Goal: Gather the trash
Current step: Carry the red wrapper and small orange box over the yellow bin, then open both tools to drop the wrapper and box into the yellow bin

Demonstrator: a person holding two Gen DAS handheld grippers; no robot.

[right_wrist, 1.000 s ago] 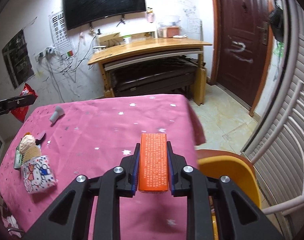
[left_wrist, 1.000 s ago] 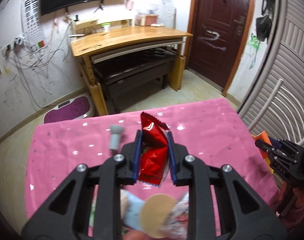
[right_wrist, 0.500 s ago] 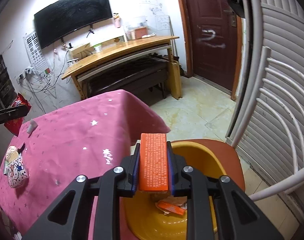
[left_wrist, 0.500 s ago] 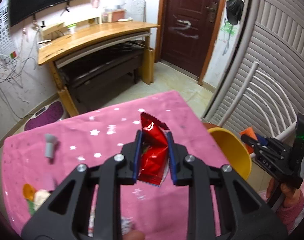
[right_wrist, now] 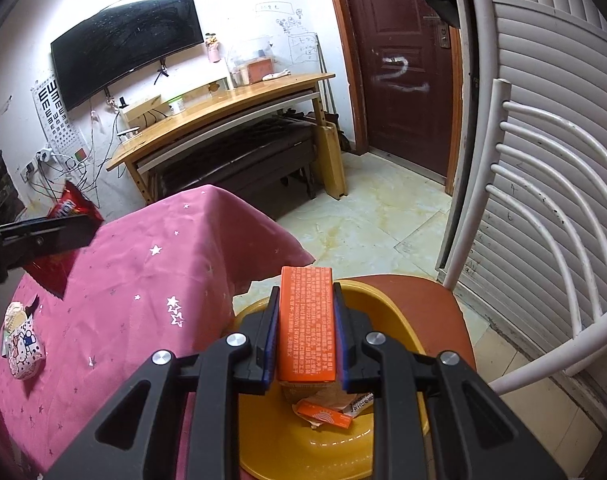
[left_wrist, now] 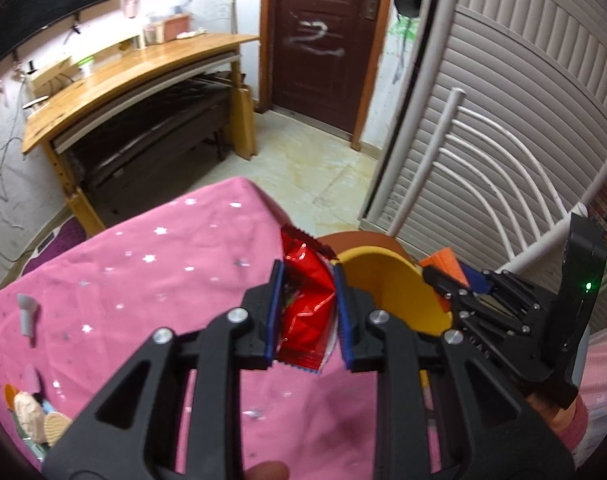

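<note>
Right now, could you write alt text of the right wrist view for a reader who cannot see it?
The right gripper is shut on an orange box, held above a yellow bin that already has trash inside and sits on a brown chair. To the left is a pink table, and the left gripper holds a red wrapper.

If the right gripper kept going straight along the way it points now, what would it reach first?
Most likely the yellow basin on the chair seat. The right gripper, shut on the orange box, points over its far rim, with trash lying inside below. Depth is unclear, so it might pass over the rim.
</note>
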